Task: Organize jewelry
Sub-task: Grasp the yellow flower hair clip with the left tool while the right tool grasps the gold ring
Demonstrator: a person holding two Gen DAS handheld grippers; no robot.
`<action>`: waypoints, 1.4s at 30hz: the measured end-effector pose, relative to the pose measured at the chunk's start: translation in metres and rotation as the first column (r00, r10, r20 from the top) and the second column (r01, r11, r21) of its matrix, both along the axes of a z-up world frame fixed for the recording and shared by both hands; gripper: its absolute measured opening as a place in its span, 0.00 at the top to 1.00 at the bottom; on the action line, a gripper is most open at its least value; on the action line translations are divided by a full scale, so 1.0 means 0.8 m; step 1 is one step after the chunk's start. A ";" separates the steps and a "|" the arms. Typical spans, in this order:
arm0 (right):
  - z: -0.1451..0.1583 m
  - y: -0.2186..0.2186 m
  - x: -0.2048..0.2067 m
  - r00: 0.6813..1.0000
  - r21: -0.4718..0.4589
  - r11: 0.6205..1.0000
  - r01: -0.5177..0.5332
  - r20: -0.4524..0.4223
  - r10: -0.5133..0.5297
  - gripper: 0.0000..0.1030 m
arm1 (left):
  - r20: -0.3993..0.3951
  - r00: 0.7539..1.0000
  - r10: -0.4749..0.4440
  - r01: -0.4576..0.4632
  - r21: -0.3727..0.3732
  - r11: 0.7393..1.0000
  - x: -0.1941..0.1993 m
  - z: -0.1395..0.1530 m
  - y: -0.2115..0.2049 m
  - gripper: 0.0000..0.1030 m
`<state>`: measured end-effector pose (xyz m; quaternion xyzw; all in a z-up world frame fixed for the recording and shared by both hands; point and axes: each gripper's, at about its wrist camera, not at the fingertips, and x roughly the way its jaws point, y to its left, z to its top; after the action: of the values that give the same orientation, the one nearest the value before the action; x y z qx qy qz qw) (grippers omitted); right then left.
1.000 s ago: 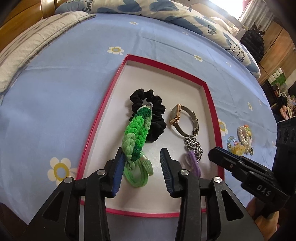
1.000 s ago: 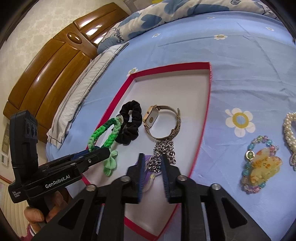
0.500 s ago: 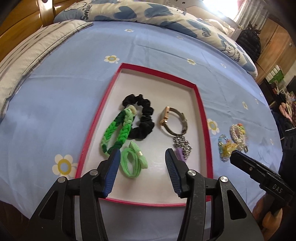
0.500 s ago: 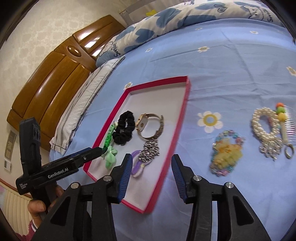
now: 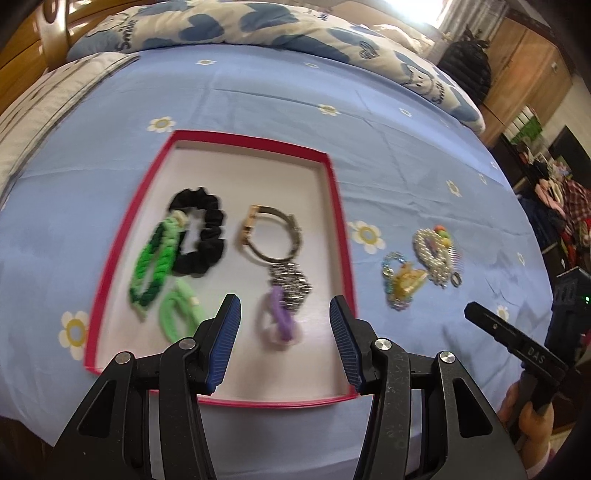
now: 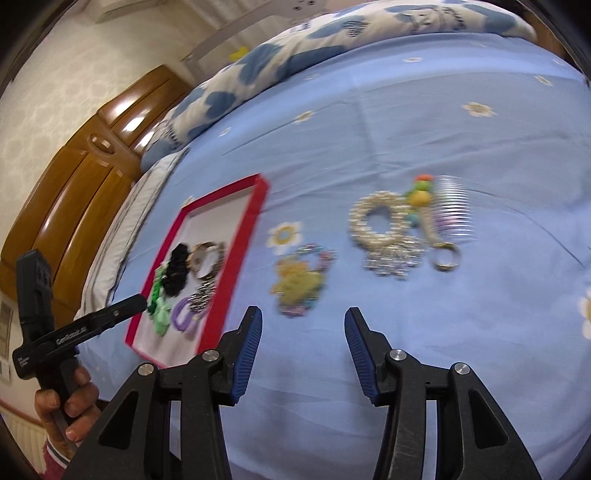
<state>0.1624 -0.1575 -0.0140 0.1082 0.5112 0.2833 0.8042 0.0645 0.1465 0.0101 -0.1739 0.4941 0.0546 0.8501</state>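
Observation:
A red-rimmed tray (image 5: 338, 206) on the blue bedsheet holds a black scrunchie (image 5: 207, 229), a green braided band (image 5: 155, 266), a light green tie (image 5: 181, 314), a gold watch (image 5: 273, 236), a silver chain piece (image 5: 291, 286) and a purple tie (image 5: 280, 317). My left gripper (image 5: 284, 343) is open and empty above the tray's near end. On the sheet right of the tray (image 6: 255, 218) lie a beaded bracelet with a yellow charm (image 6: 299, 280), a pearl bracelet (image 6: 384, 225), a comb clip (image 6: 450, 210) and a ring (image 6: 447, 258). My right gripper (image 6: 303, 354) is open and empty, just short of the beaded bracelet.
A blue heart-print quilt (image 5: 258, 22) lies along the far side of the bed. A wooden headboard (image 6: 74, 177) and a pillow (image 5: 40, 110) are at the left. The bed's near edge is just under both grippers.
Both grippers have pulled back from the tray and opened wider. The right one let go of the purple tie and swung right, toward the jewelry on the sheet.

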 end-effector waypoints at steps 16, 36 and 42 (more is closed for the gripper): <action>-0.009 -0.059 0.026 0.994 -0.052 0.994 0.101 0.036 -0.099 0.52 | -0.025 0.980 -0.198 0.198 0.005 0.980 0.048 -0.009 -0.100 0.53; -0.051 -0.039 0.071 0.997 -0.227 0.973 0.039 0.076 -0.022 0.66 | -0.114 0.947 -0.299 0.303 0.020 0.953 0.120 -0.067 -0.156 0.53; -0.051 -0.041 0.070 0.995 -0.242 0.969 0.045 0.096 -0.022 0.78 | -0.115 0.950 -0.291 0.290 -0.019 0.957 0.121 -0.074 -0.150 0.73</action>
<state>0.2185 -0.1903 -0.0550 0.0041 0.5023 0.2095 0.8389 0.1610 0.0264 -0.0489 -0.0968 0.5630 -0.0615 0.8185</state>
